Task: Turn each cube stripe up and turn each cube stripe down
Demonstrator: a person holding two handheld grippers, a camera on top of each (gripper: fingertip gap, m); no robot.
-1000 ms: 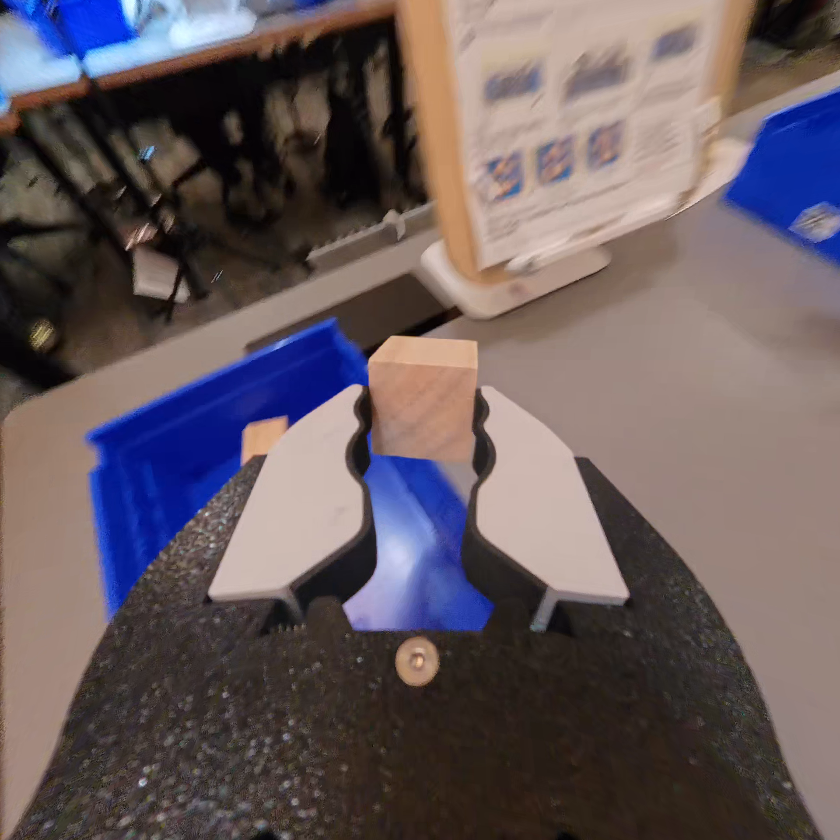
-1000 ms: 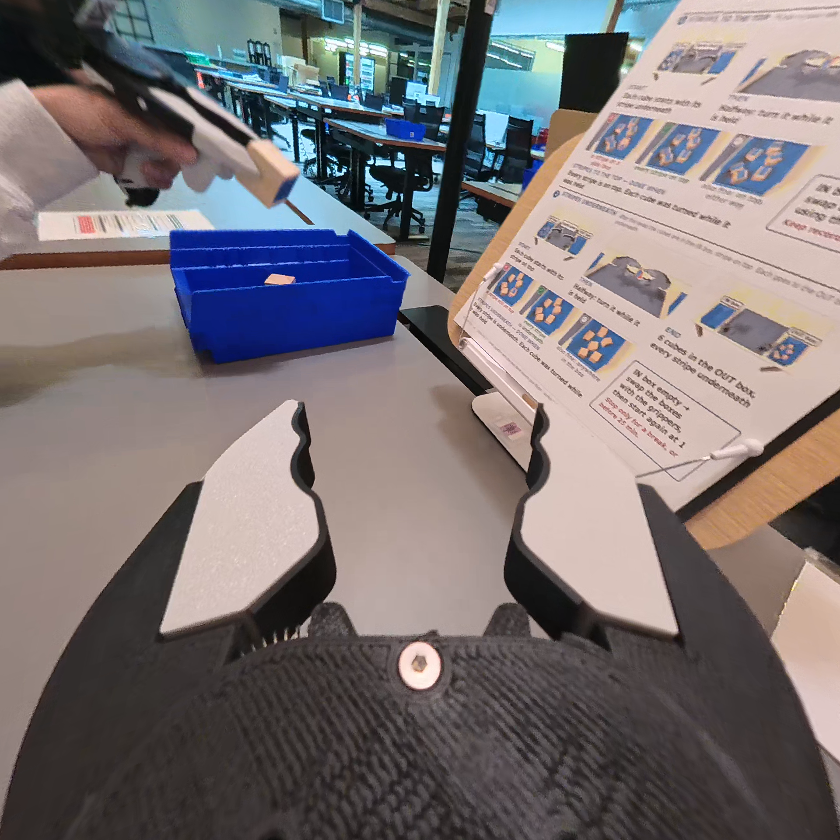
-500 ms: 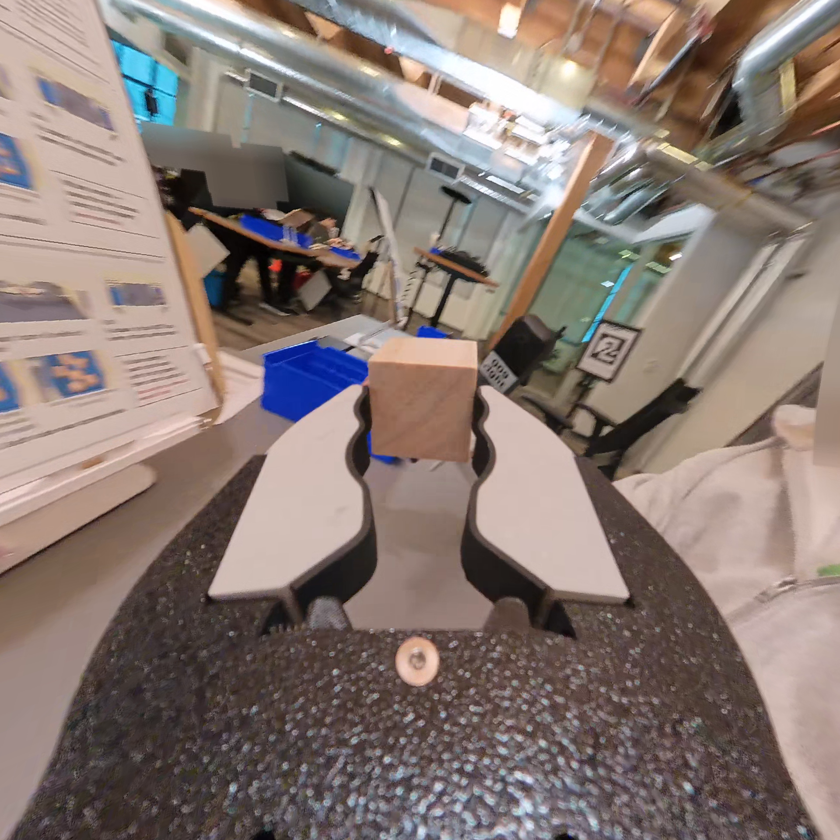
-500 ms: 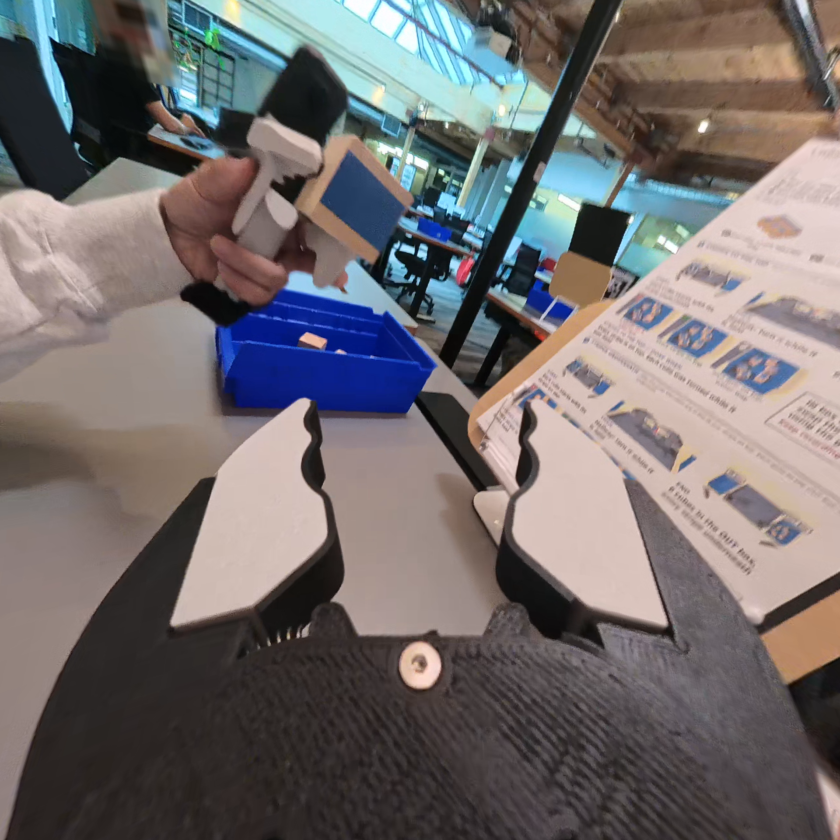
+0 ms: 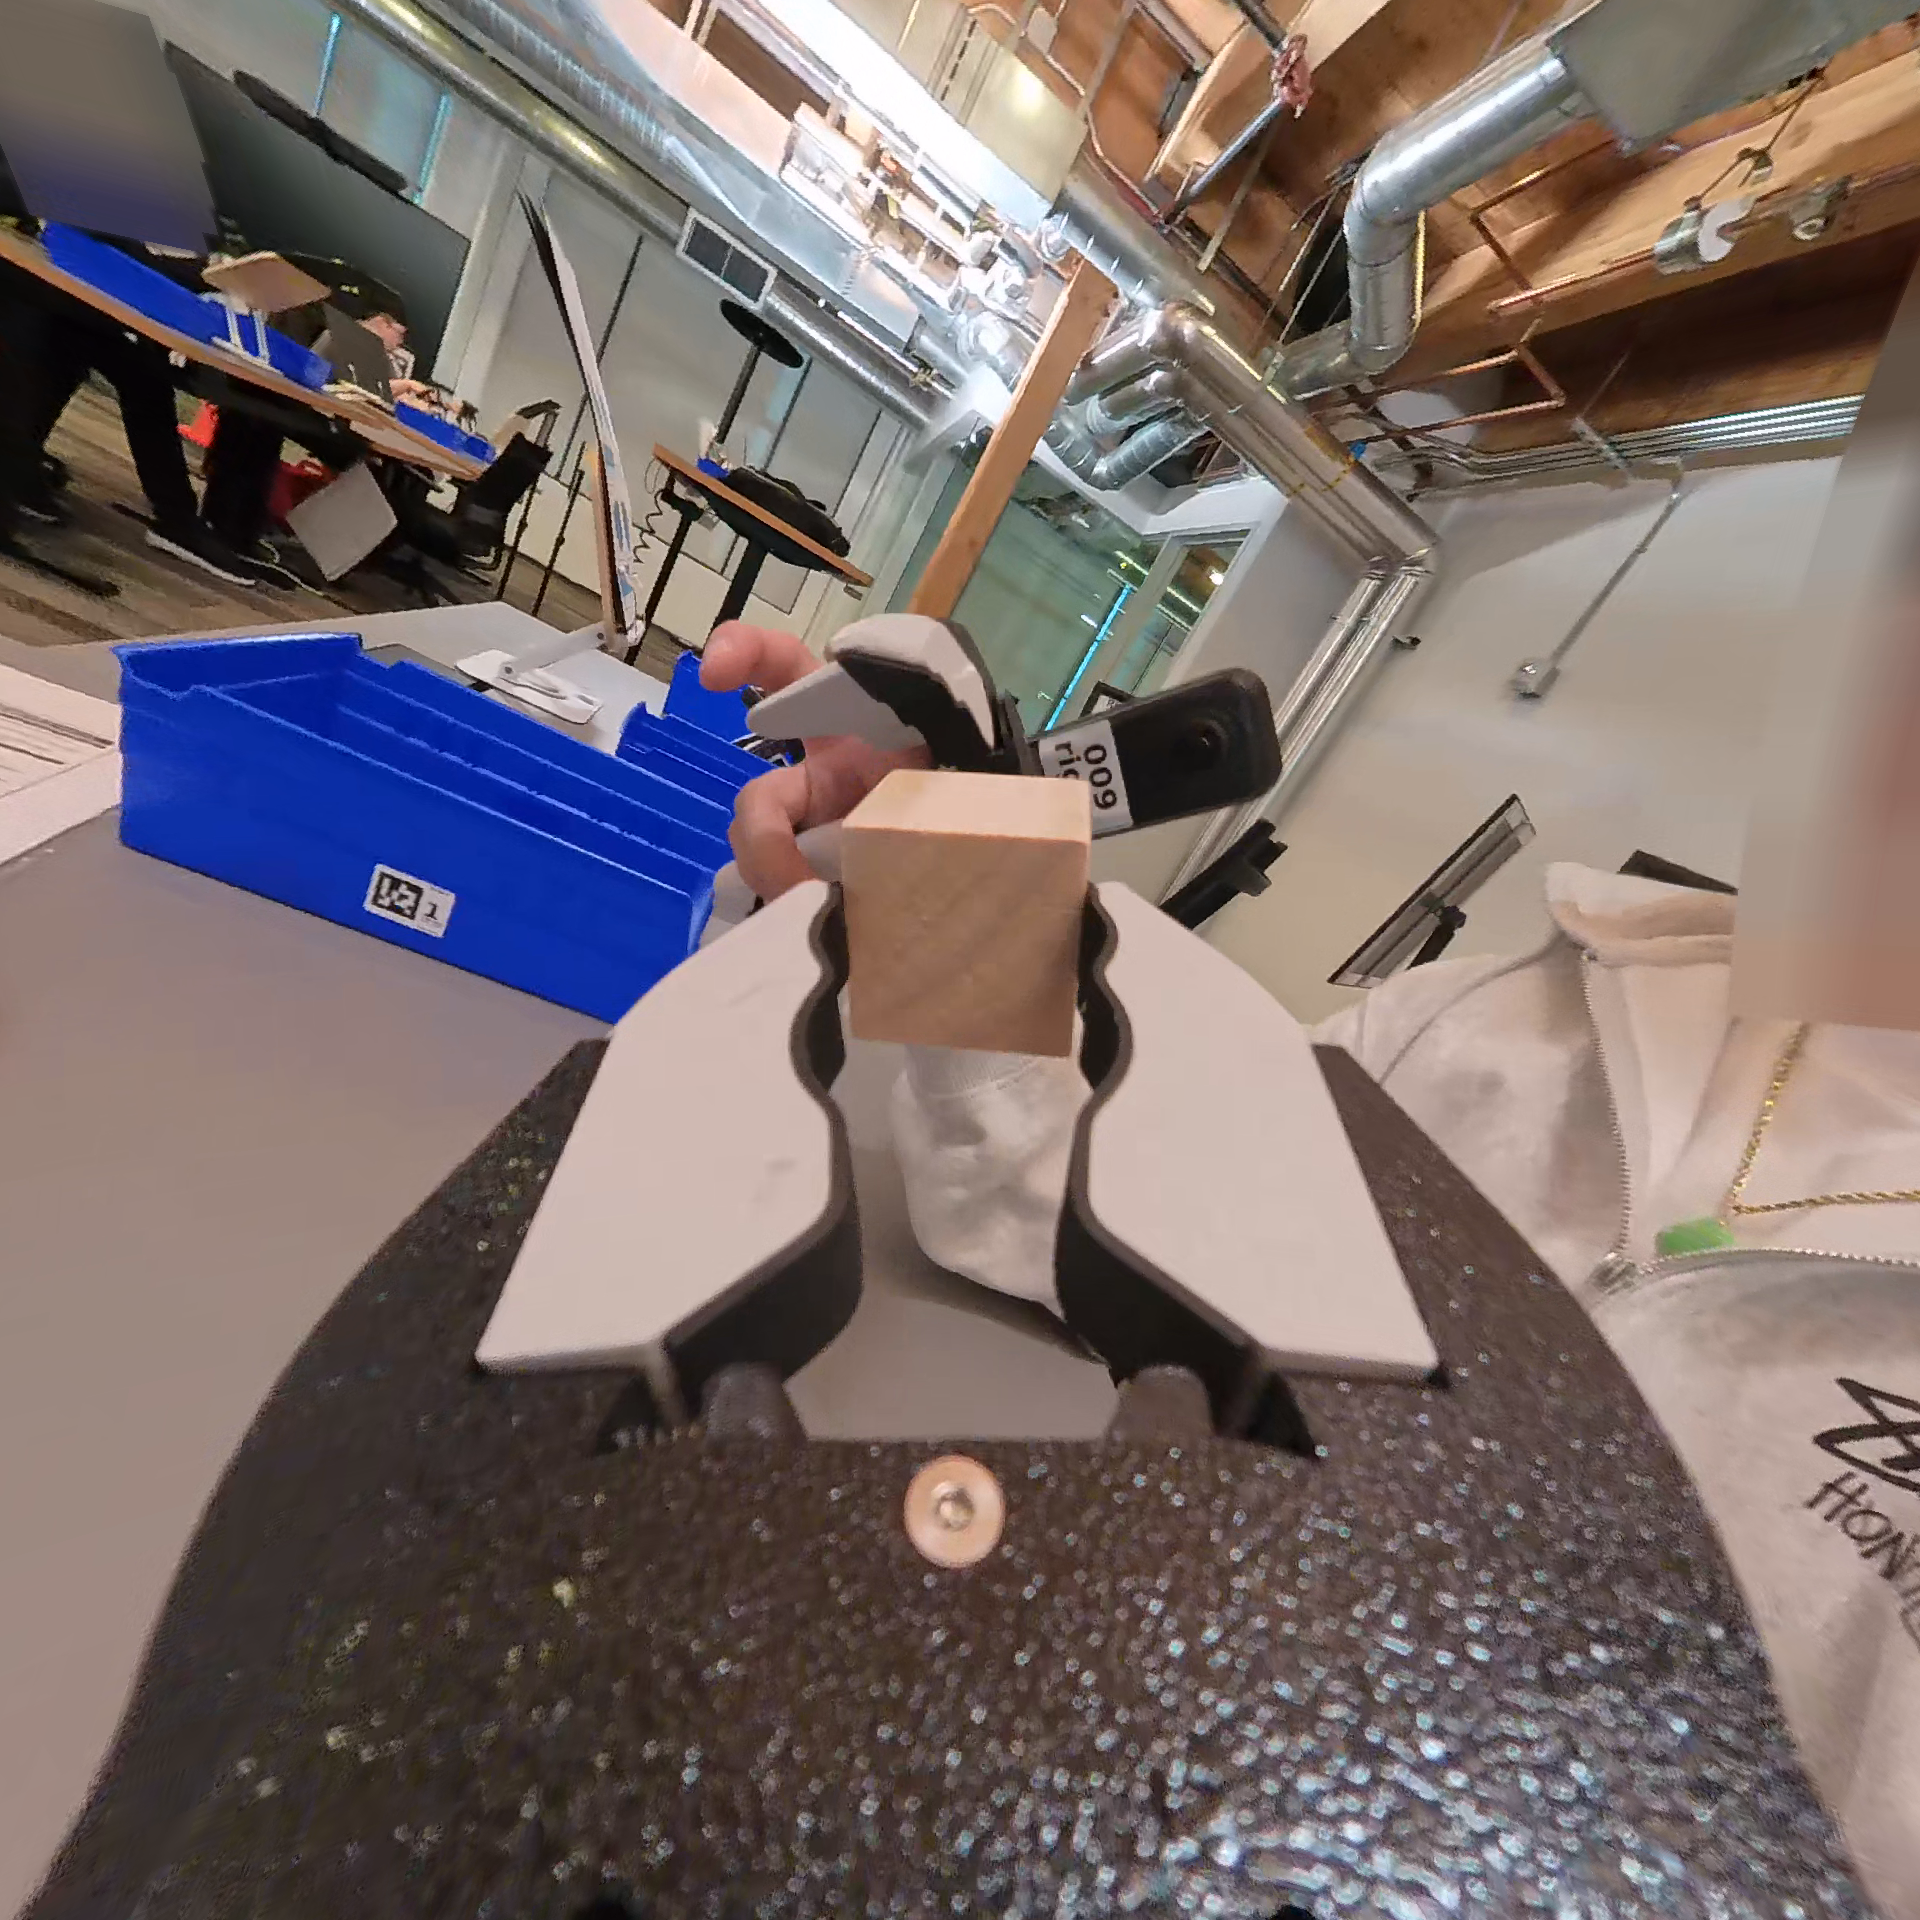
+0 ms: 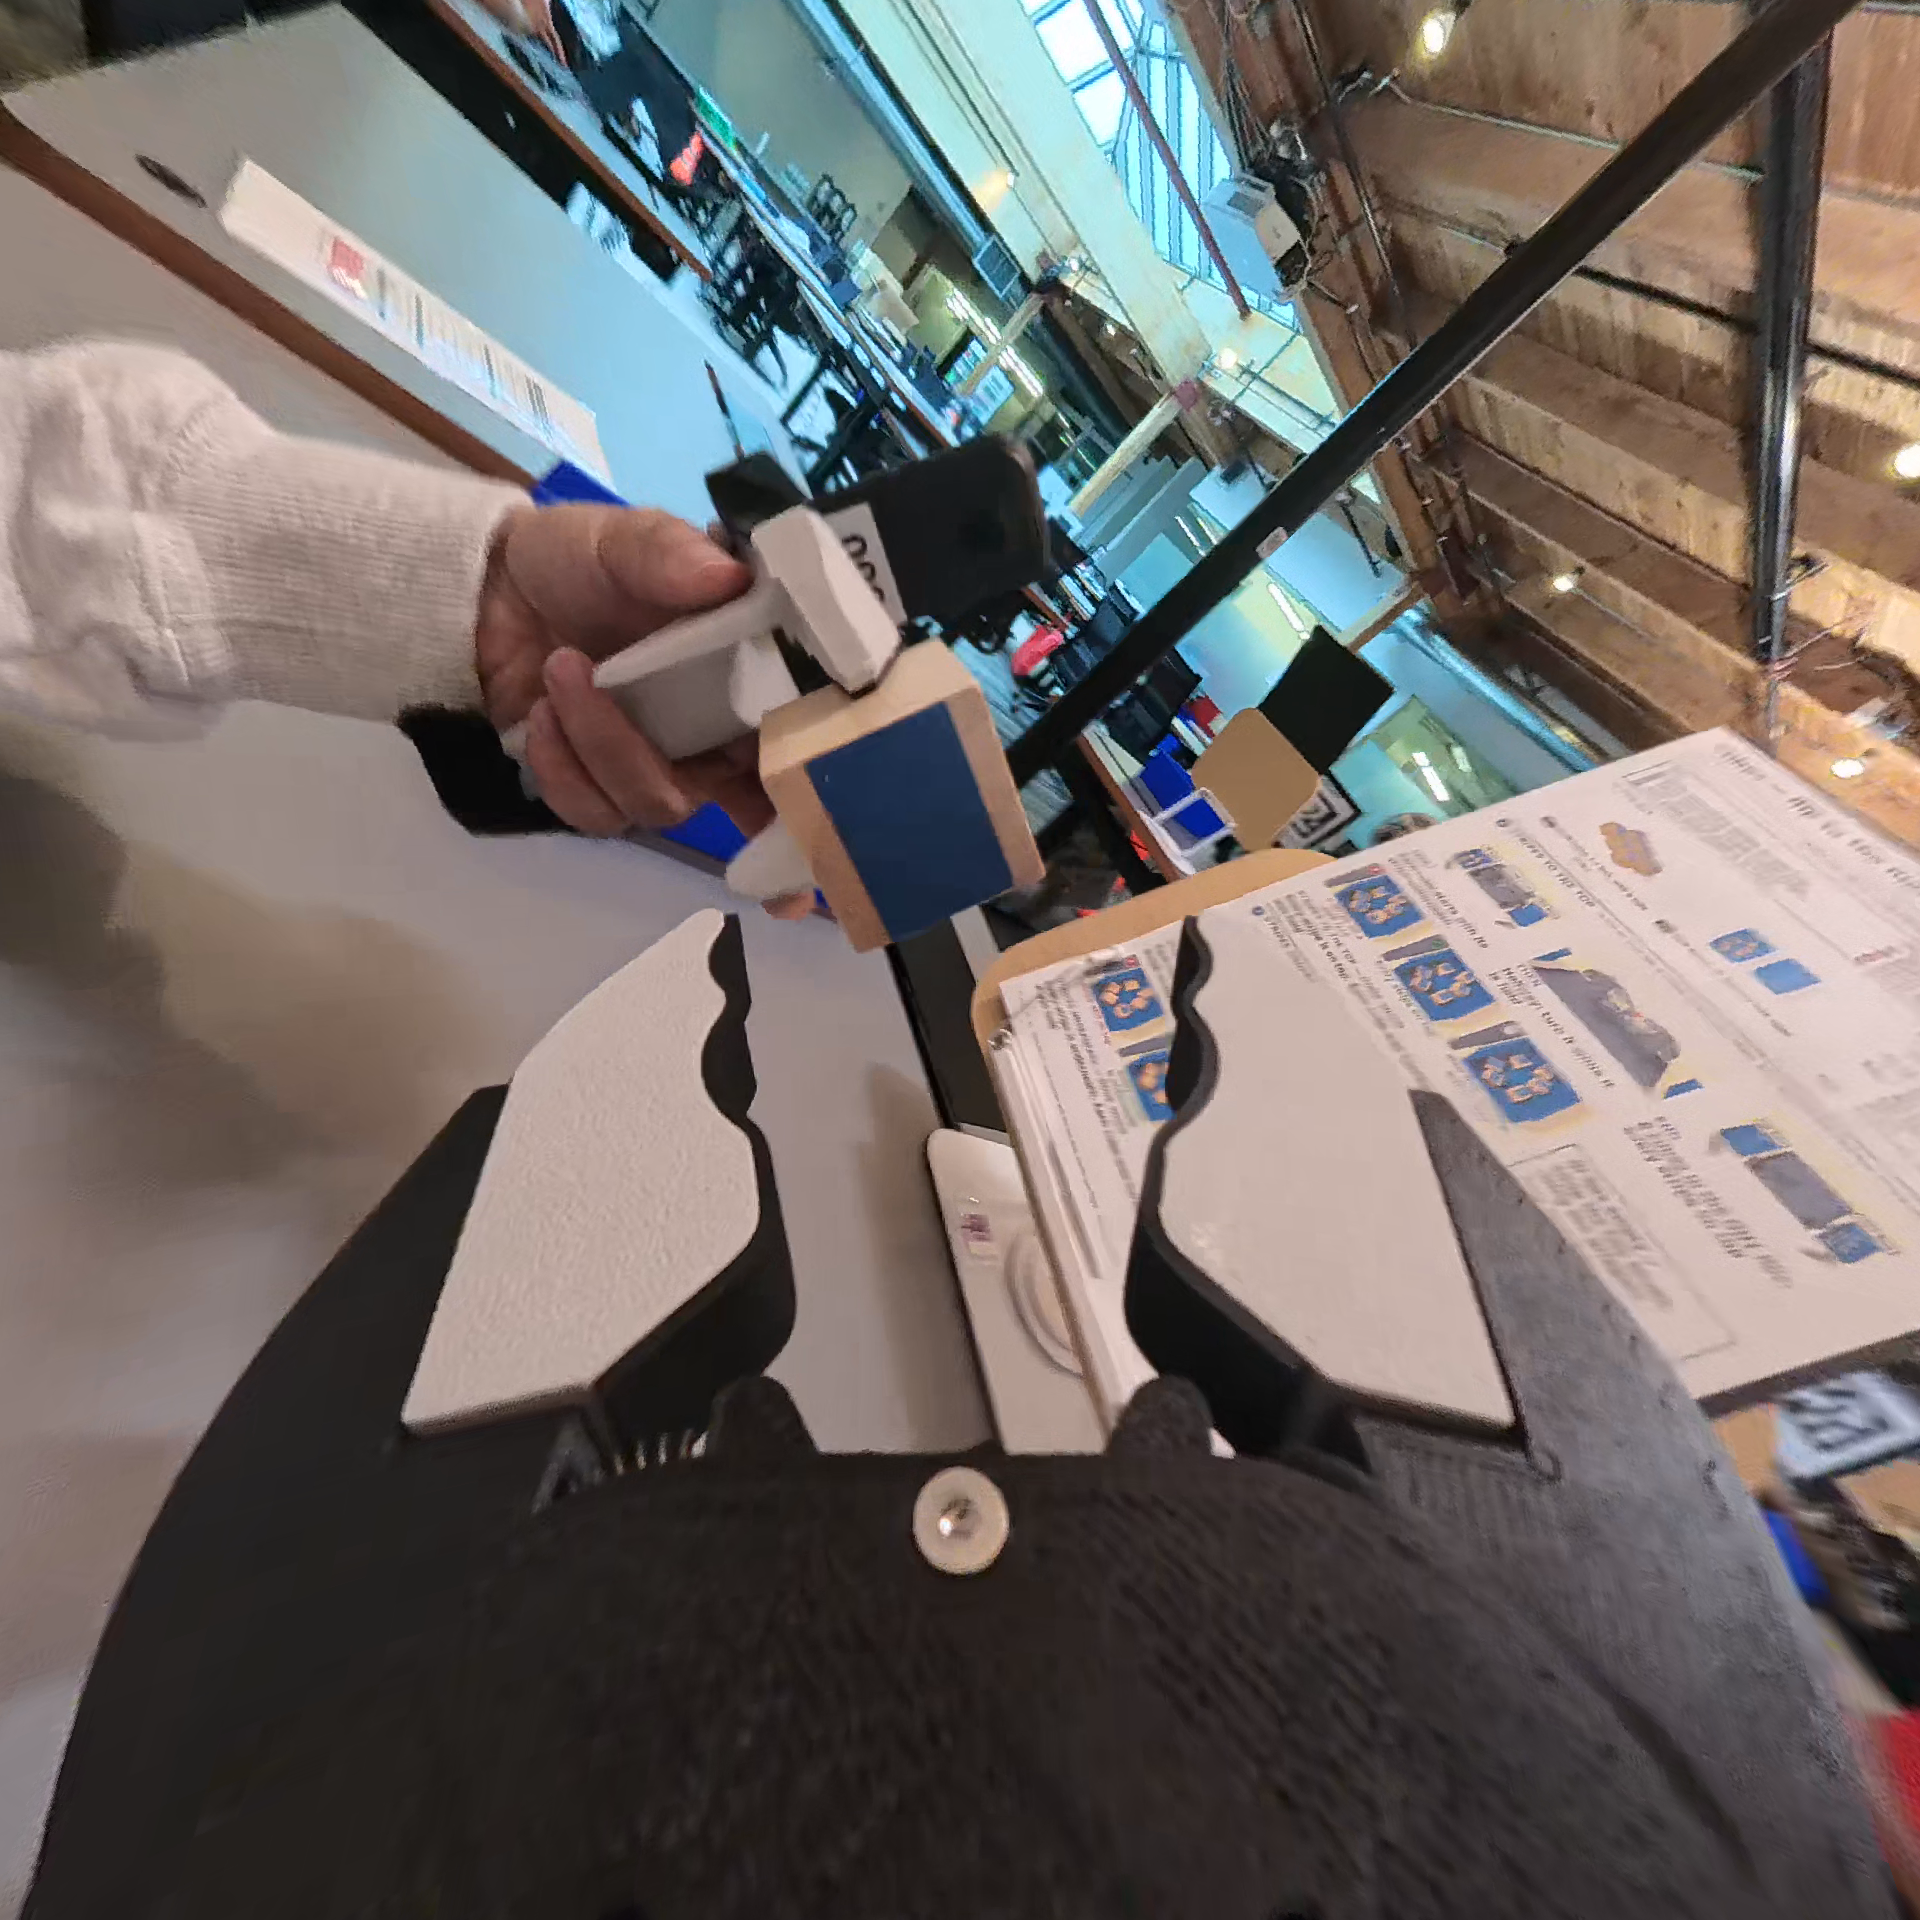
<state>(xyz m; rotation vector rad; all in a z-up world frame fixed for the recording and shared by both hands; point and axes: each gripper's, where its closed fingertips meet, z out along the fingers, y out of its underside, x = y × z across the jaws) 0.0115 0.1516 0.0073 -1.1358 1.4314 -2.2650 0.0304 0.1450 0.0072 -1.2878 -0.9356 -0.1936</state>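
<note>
Cube (image 5: 961,927), wooden, blue-striped face outward: clamped aloft in left gripper (image 5: 961,940), presented toward gaping, empty right gripper (image 6: 956,1013), likely for regrasp-and-turn.

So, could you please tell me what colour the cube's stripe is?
Dark blue on the pale wooden cube; the right wrist view shows it best.

Pale wood cube (image 6: 902,805), blue stripe face; blue bin (image 5: 405,821); grey table (image 5: 239,1049); white sleeve (image 6: 208,540).
</note>
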